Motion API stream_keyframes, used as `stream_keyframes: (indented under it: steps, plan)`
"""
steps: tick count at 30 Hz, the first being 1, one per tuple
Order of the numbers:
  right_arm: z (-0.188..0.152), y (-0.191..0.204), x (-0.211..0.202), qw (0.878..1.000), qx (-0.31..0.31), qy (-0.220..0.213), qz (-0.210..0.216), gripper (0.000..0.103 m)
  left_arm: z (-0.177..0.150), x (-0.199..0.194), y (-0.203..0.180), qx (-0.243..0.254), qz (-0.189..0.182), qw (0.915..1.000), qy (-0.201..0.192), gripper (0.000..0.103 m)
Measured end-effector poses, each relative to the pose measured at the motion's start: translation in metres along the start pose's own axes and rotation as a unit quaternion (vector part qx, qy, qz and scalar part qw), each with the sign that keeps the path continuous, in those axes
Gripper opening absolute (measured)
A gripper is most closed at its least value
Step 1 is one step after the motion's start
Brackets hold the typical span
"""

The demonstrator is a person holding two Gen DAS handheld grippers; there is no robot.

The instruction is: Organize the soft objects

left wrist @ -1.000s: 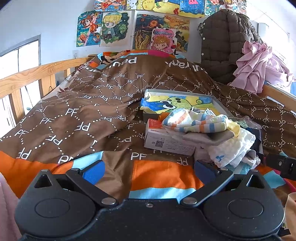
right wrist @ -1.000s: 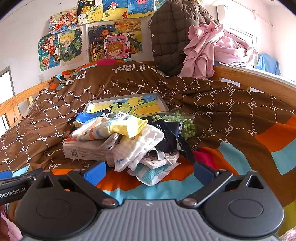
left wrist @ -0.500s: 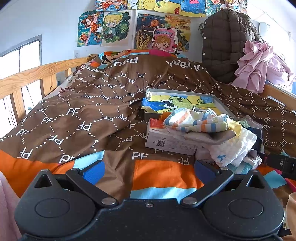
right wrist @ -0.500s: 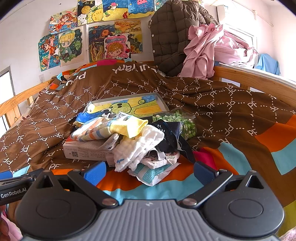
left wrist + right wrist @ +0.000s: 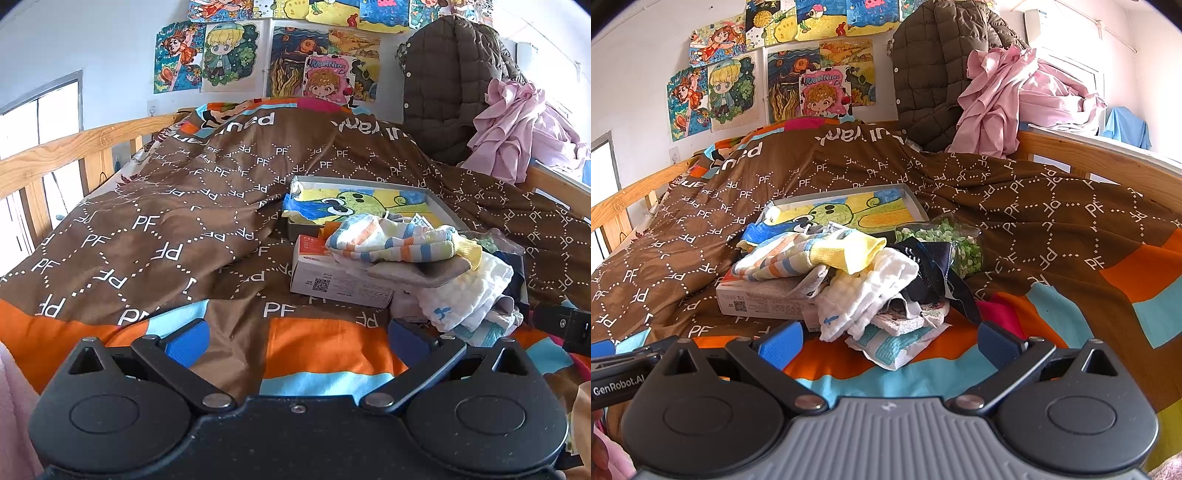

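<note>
"PF" repeated across brown quilt [image 5: 177, 221], "GenRobot.AI" on left gripper [image 5: 618, 384], "MORNING" on poster [image 5: 823, 90]

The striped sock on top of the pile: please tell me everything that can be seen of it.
The striped sock looks like soft knit, white with orange, blue and pale yellow bands and a yellow end. It lies crumpled, roughly flat, at the top of the clothes heap, partly over the white carton and a grey fabric piece. Neither gripper touches it.
</note>
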State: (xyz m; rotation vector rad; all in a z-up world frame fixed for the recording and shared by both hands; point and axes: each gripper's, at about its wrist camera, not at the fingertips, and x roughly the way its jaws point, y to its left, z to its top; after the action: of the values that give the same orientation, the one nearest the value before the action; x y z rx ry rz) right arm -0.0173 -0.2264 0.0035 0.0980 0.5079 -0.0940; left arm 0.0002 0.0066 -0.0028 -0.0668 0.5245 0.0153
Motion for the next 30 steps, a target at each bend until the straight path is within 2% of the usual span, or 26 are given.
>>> stream_keyframes:
  steps: [25,30]
  plan:
    - [0.0016,-0.0011,-0.0015,1.000,0.005,-0.003,0.002,0.103,-0.0003,0.0003,-0.0008,0.004,0.002,1.0000,0.002,0.102]
    - [0.0062,-0.0042,-0.0004,1.000,0.004,-0.004,0.014,0.103,0.0031,0.0016,-0.0010,0.000,-0.005,1.0000,0.006,0.102]
